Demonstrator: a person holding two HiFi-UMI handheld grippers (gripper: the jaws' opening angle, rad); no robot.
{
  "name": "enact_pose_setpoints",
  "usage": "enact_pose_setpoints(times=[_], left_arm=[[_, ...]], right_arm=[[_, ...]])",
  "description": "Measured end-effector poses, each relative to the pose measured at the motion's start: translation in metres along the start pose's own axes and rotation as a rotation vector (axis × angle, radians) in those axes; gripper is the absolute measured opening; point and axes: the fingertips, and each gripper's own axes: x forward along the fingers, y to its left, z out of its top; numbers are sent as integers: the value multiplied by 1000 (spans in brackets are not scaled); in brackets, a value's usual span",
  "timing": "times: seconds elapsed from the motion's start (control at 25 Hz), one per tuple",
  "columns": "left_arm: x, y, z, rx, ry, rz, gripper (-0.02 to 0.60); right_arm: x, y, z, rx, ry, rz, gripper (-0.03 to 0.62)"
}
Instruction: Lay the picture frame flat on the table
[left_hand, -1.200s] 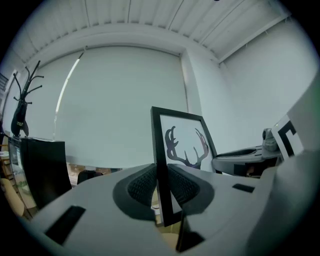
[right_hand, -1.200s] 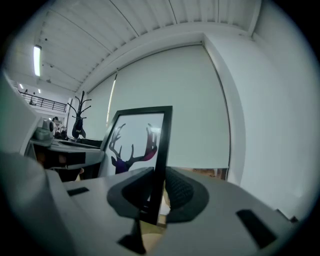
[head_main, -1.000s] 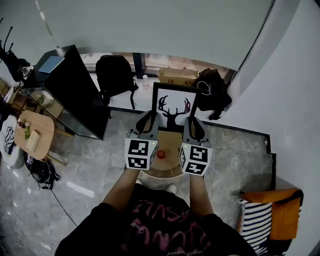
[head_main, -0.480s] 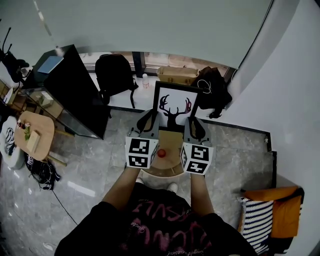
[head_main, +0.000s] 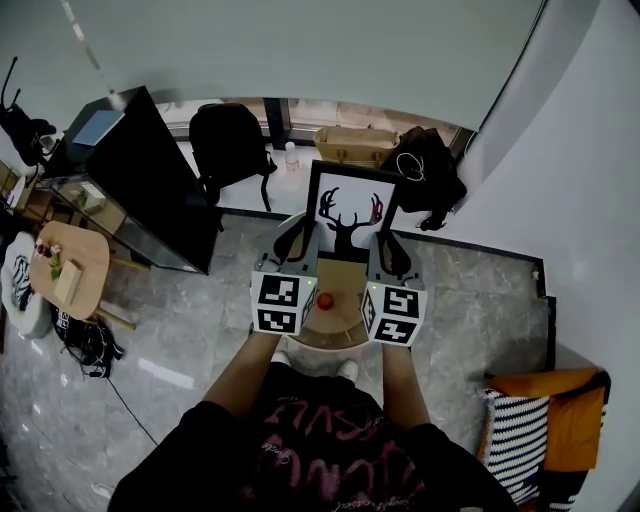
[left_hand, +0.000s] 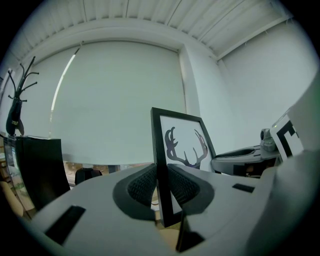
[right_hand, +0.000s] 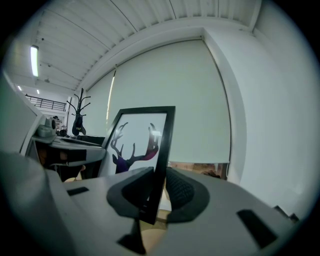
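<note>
A black picture frame (head_main: 349, 213) with a deer-antler print stands upright over a small round wooden table (head_main: 338, 322). My left gripper (head_main: 303, 232) is shut on the frame's left edge. In the left gripper view, that edge (left_hand: 161, 165) sits pinched between the ribbed pads. My right gripper (head_main: 385, 245) is shut on the frame's right edge (right_hand: 162, 150), which is clamped between the pads in the right gripper view. A small red object (head_main: 325, 300) lies on the table between the two marker cubes.
A black cabinet (head_main: 140, 180) stands at the left. A dark backpack (head_main: 228, 150), a cardboard box (head_main: 355, 148) and a black bag (head_main: 430, 175) sit along the far wall. There is a round side table (head_main: 70, 265) at far left and an orange chair (head_main: 545, 420) at lower right.
Both grippers and the frame have shifted slightly away from me. The red object shows more clearly between the cubes.
</note>
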Motion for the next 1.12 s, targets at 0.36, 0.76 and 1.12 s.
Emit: enact_pose_setpoints(times=[0.36, 0.76, 1.12], left_arm=[[9, 3, -13, -5, 32, 0, 72], [10, 4, -36, -32, 77, 2, 72], [12, 0, -55, -48, 113, -1, 72]], right_arm=[[9, -1, -14, 12, 38, 7, 84], [13, 2, -36, 19, 88, 11, 84], [14, 0, -56, 28, 133, 8, 84]])
